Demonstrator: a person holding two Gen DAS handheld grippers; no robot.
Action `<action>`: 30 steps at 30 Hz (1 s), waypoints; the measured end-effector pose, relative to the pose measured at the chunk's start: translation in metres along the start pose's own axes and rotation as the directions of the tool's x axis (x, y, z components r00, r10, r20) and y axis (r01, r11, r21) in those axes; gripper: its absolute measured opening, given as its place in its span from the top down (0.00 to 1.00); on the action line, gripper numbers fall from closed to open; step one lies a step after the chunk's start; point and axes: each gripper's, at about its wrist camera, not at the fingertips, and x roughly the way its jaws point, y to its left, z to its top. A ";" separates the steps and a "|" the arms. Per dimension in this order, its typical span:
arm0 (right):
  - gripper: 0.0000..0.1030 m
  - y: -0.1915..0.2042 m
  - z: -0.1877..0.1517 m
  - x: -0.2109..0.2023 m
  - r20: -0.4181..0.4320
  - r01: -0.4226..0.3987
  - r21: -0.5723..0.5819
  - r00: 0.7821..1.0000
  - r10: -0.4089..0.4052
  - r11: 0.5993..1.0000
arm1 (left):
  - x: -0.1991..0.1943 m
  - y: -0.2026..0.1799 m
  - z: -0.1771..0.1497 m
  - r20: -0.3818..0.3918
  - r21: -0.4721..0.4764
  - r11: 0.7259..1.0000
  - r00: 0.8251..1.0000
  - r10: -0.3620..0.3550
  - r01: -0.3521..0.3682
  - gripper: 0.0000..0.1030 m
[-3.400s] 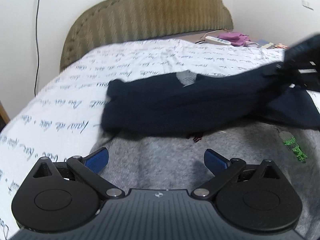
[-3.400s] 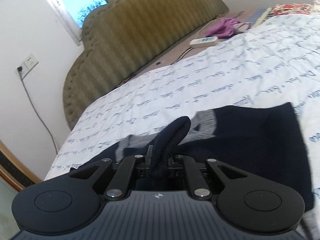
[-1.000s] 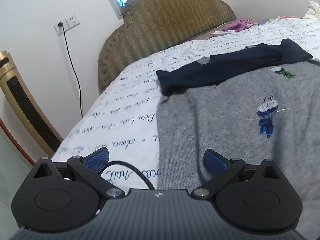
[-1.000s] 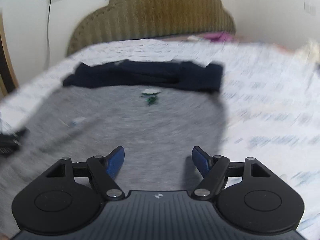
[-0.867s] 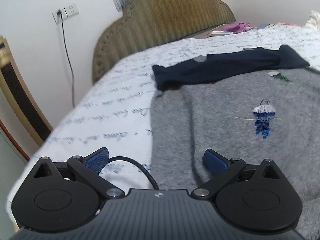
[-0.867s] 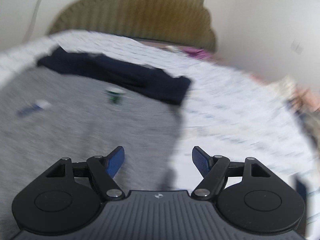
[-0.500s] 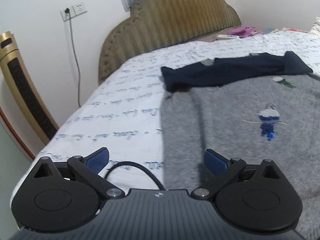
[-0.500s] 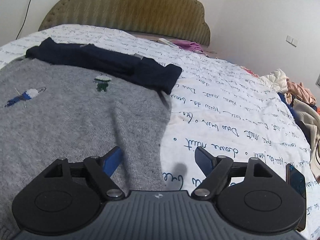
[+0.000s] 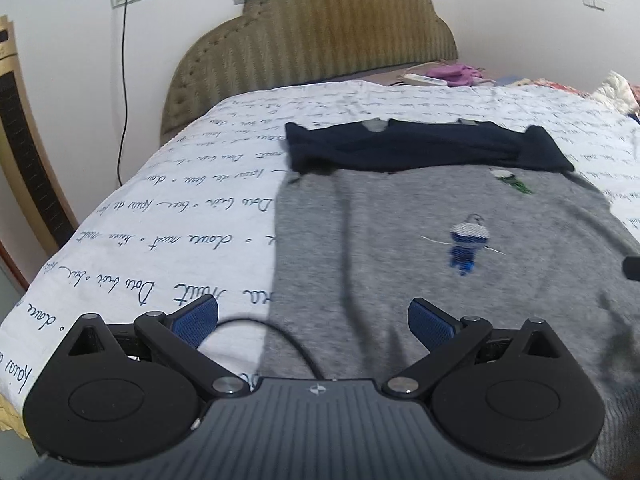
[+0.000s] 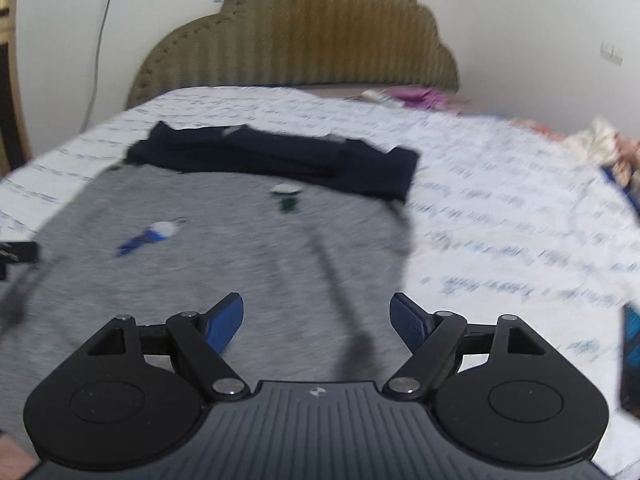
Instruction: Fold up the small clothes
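A small grey sweater (image 9: 384, 248) (image 10: 224, 264) with navy sleeves lies flat on the bed, a little blue figure (image 9: 466, 246) stitched on its front. The navy sleeves (image 9: 420, 148) (image 10: 280, 162) are folded across its far end. My left gripper (image 9: 314, 318) hovers open above the sweater's near left edge, nothing between its blue pads. My right gripper (image 10: 318, 316) is open over the near right part of the sweater, also empty. A dark piece of the other gripper shows at the frame edge (image 10: 18, 252). The right wrist view is blurred.
The bed sheet (image 9: 168, 240) is white with blue script. A padded olive headboard (image 9: 320, 40) stands behind. A black cable (image 9: 280, 332) loops under the left gripper. A purple cloth and a remote (image 9: 444, 76) lie near the headboard; loose clothes (image 10: 608, 144) sit far right.
Both grippers have drawn back and risen a little from the sweater, staying open. The right view swung back from the bed's right side toward the headboard. The sweater has not moved.
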 end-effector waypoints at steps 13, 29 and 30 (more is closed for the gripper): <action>0.22 0.022 -0.012 -0.005 -0.052 -0.083 0.029 0.995 0.084 0.996 | -0.008 -0.011 -0.011 -0.059 -0.025 0.998 0.997 -0.051 0.049 0.01; 0.22 0.018 -0.017 -0.014 -0.035 -0.121 0.031 0.992 0.122 0.992 | -0.006 -0.013 -0.020 -0.118 -0.040 0.998 0.991 -0.060 0.056 0.01; 0.22 0.019 -0.017 -0.015 -0.032 -0.121 0.025 0.992 0.121 0.992 | -0.006 -0.014 -0.020 -0.119 -0.038 0.998 0.991 -0.059 0.055 0.01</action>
